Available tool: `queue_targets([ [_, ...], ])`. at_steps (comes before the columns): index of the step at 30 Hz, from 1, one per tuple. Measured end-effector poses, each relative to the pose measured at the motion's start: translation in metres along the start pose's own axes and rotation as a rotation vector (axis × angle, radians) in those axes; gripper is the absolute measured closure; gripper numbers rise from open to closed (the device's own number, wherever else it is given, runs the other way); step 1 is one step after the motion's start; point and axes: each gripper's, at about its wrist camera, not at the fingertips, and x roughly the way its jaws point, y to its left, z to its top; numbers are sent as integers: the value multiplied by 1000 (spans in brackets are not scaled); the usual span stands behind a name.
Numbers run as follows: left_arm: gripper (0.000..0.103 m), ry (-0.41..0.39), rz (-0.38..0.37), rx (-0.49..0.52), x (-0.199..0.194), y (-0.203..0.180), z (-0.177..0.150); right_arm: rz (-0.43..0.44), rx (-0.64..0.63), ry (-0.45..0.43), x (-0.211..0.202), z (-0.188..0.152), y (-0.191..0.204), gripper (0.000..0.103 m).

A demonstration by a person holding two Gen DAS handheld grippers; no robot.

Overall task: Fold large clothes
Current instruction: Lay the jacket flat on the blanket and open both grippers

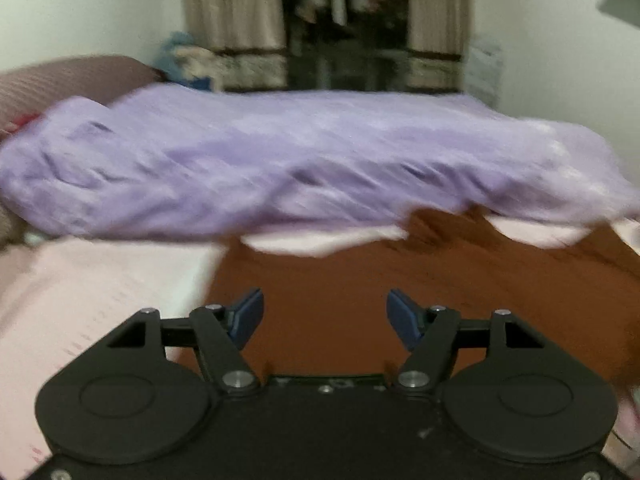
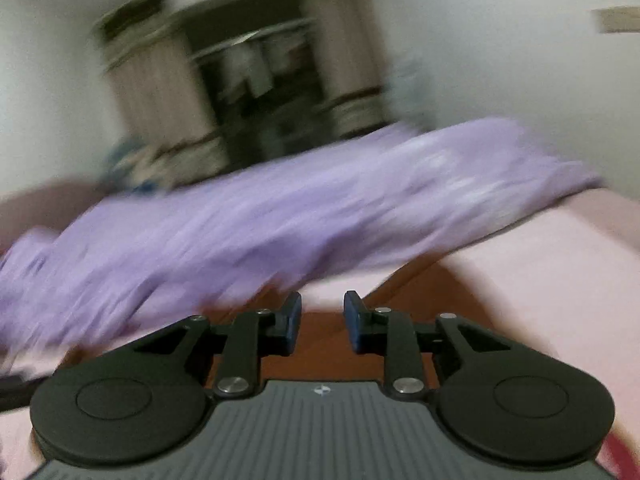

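A large purple garment [image 1: 304,164] lies crumpled across the bed, ahead of both grippers; it also shows in the right wrist view [image 2: 248,224], blurred by motion. My left gripper [image 1: 324,316] is open wide and empty, short of the garment's near edge, over a brown cloth [image 1: 344,296]. My right gripper [image 2: 322,322] is open a smaller way and empty, just short of the garment's near edge, over the same brown cloth [image 2: 332,344].
The bed has a pink sheet [image 1: 80,300], seen also in the right wrist view [image 2: 560,280]. A maroon pillow [image 1: 68,80] lies at the far left. Behind the bed are curtains [image 1: 232,8] and a dark window [image 1: 344,28]. White walls [image 1: 552,60] flank the bed.
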Motion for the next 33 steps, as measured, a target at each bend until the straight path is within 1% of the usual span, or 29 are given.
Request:
queue_targets([
  [1, 35, 26, -16, 5, 4, -8, -8, 29, -52, 32, 4, -14, 19, 72],
  [3, 35, 71, -40, 15, 13, -22, -25, 65, -96, 85, 9, -36, 42, 72],
  [4, 35, 90, -40, 24, 18, -27, -32, 95, -100, 120, 13, -50, 51, 72],
  [5, 34, 113, -24, 45, 25, -31, -41, 114, -95, 158, 19, -61, 56, 72],
  [6, 34, 138, -11, 76, 33, -38, -46, 117, -92, 202, 26, -73, 60, 72],
  [7, 34, 171, -8, 107, 39, -41, -53, 88, -76, 244, 35, -89, 62, 72],
  [8, 33, 178, -8, 133, 45, -43, -59, 68, -56, 263, 40, -103, 59, 72],
  [10, 33, 132, -1, 138, 46, -44, -67, 69, -52, 203, 36, -117, 53, 73],
  [13, 33, 111, 3, 123, 45, -42, -67, 55, -80, 220, 36, -110, 59, 73],
  [16, 34, 113, -7, 79, 35, -37, -58, 87, -61, 244, 35, -94, 55, 72],
  [17, 35, 108, -10, 70, 30, -36, -53, 104, -58, 236, 30, -87, 54, 72],
  [18, 35, 103, -7, 63, 24, -35, -49, 113, -62, 222, 26, -84, 53, 69],
  [22, 35, 75, 37, 70, 7, -35, -36, 85, -108, 122, 5, -66, 52, 63],
  [24, 35, 54, 63, 74, 1, -30, -34, 71, -120, 96, -1, -57, 48, 59],
  [27, 34, 52, 86, 66, 1, -20, -29, 40, -142, 89, 8, -48, 35, 58],
  [29, 34, 66, 111, 59, 7, -10, -30, 13, -128, 104, 17, -48, 23, 58],
  [31, 34, 99, 145, 43, 16, -2, -34, -13, -90, 130, 26, -51, 7, 57],
  [32, 30, 136, 171, 40, 24, 2, -37, -39, -76, 148, 35, -55, -1, 54],
  [33, 22, 179, 195, 44, 33, 6, -38, -71, -76, 165, 45, -60, -9, 53],
])
